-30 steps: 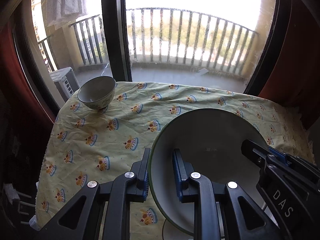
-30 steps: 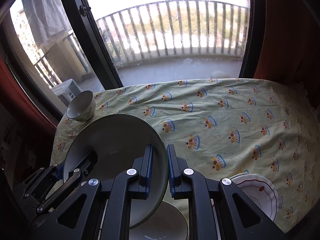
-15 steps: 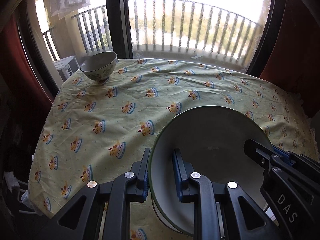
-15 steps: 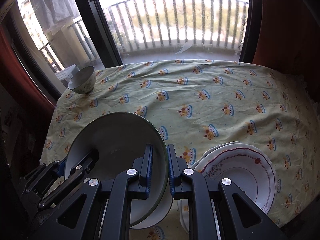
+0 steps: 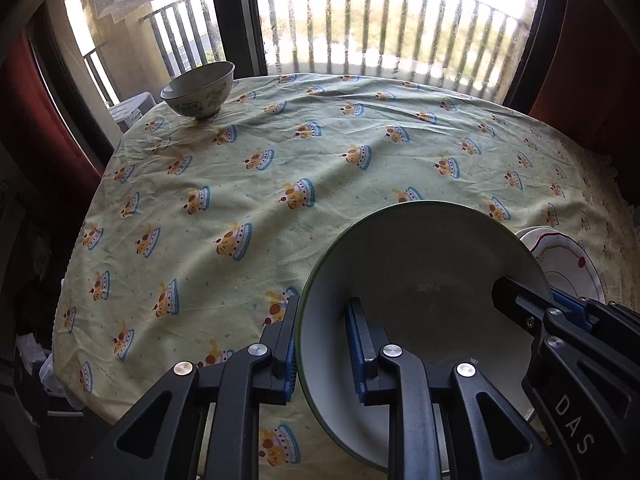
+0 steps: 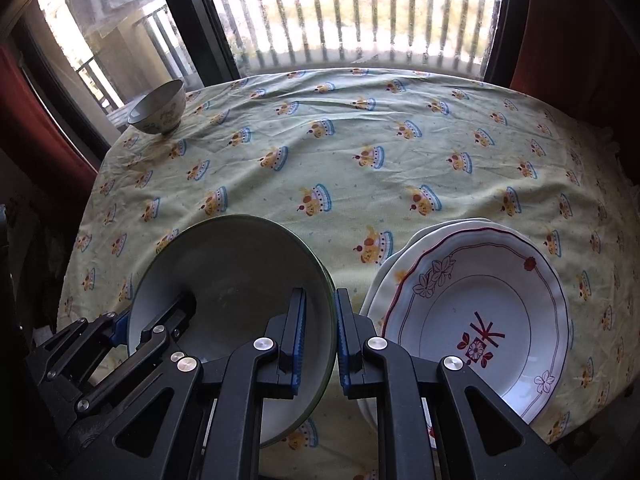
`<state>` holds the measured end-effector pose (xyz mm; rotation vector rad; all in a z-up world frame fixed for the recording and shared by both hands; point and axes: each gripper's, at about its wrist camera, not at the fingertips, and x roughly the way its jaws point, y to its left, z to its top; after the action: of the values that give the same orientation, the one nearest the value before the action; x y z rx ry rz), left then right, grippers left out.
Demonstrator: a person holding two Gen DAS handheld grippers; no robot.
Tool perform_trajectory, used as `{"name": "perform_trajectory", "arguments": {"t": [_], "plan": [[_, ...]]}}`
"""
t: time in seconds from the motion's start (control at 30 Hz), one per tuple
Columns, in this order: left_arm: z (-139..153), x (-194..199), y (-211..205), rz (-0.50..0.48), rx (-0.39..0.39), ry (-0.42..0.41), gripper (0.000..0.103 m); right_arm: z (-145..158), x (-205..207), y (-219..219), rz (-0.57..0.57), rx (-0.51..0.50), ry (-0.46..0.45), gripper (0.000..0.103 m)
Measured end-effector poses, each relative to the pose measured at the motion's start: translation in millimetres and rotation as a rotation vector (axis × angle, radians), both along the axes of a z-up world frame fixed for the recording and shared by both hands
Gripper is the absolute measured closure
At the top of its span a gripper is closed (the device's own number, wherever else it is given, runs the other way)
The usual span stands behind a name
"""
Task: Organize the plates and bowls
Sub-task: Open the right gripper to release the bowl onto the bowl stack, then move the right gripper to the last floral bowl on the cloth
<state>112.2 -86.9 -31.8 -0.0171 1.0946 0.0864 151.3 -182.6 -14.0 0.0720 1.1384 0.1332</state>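
Observation:
Both grippers hold one large green-rimmed bowl [image 5: 420,280] above the table. My left gripper [image 5: 322,344] is shut on its left rim. My right gripper [image 6: 320,332] is shut on its right rim; the bowl [image 6: 240,272] fills the lower left of the right wrist view. A stack of white plates, the top one with a red floral pattern [image 6: 476,312], lies to the bowl's right, and its edge shows in the left wrist view [image 5: 568,264]. A small patterned bowl [image 5: 199,90] stands at the far left corner, also seen in the right wrist view [image 6: 158,109].
The round table wears a yellow-green cloth with crown prints [image 6: 360,152]. A window with a dark frame [image 5: 236,16] and balcony railing is behind it. Red curtains [image 6: 572,32] hang at both sides.
Both grippers have drawn back and up with the green-rimmed bowl, so more of the table shows. The stack of plates has come fully into the right wrist view.

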Motion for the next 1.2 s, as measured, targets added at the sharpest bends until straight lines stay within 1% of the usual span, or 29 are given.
{"name": "perform_trajectory", "arguments": {"t": [0.17, 0.33, 0.47, 0.6, 0.73, 0.8, 0.83, 0.93, 0.97, 1.0, 1.07, 1.1, 1.2], "plan": [[-5.9, 3.7, 3.9, 0.008, 0.003, 0.017, 0.084, -6.7, 3.5, 5.7, 0.004, -0.01, 0.014, 0.086], [-10.3, 9.0, 2.3, 0.008, -0.002, 0.026, 0.083, -8.7, 8.5, 7.5, -0.001, -0.03, -0.001, 0.086], [-20.4, 10.8, -0.4, 0.009, -0.036, 0.062, 0.082, -11.2, 9.7, 7.7, 0.0, -0.07, -0.019, 0.086], [-21.7, 8.9, -4.8, 0.005, -0.007, 0.038, 0.082, -14.1, 8.3, 7.4, 0.003, -0.095, -0.042, 0.086], [-22.0, 6.8, -2.4, 0.014, -0.022, 0.034, 0.081, -14.2, 6.0, 8.0, -0.002, -0.09, -0.066, 0.085], [-20.3, 5.5, -2.1, 0.007, -0.035, 0.027, 0.071, -13.3, 5.6, 9.3, 0.015, -0.081, -0.074, 0.082], [-18.9, 4.5, -2.6, -0.004, -0.042, 0.023, 0.068, -12.4, 5.7, 10.5, 0.03, -0.082, -0.08, 0.082], [-12.2, 1.5, -4.1, -0.022, -0.035, 0.004, 0.055, -11.8, 6.3, 13.0, 0.057, -0.07, -0.077, 0.072], [-10.1, 1.3, -3.6, -0.027, -0.034, 0.0, 0.046, -10.9, 6.3, 13.8, 0.06, -0.066, -0.079, 0.064], [-7.8, 1.1, -2.3, -0.031, -0.039, -0.005, 0.042, -9.2, 5.9, 14.5, 0.057, -0.066, -0.086, 0.053], [-3.7, 2.0, 1.3, -0.038, -0.049, -0.011, 0.035, -3.0, 4.1, 16.8, 0.045, -0.072, -0.112, 0.042], [-1.5, 2.9, 3.2, -0.042, -0.053, -0.013, 0.03, 0.6, 3.7, 18.9, 0.044, -0.078, -0.124, 0.039], [7.0, 7.0, 11.3, -0.058, -0.065, -0.028, 0.023, 8.6, 6.2, 26.5, 0.042, -0.076, -0.129, 0.034]]}}
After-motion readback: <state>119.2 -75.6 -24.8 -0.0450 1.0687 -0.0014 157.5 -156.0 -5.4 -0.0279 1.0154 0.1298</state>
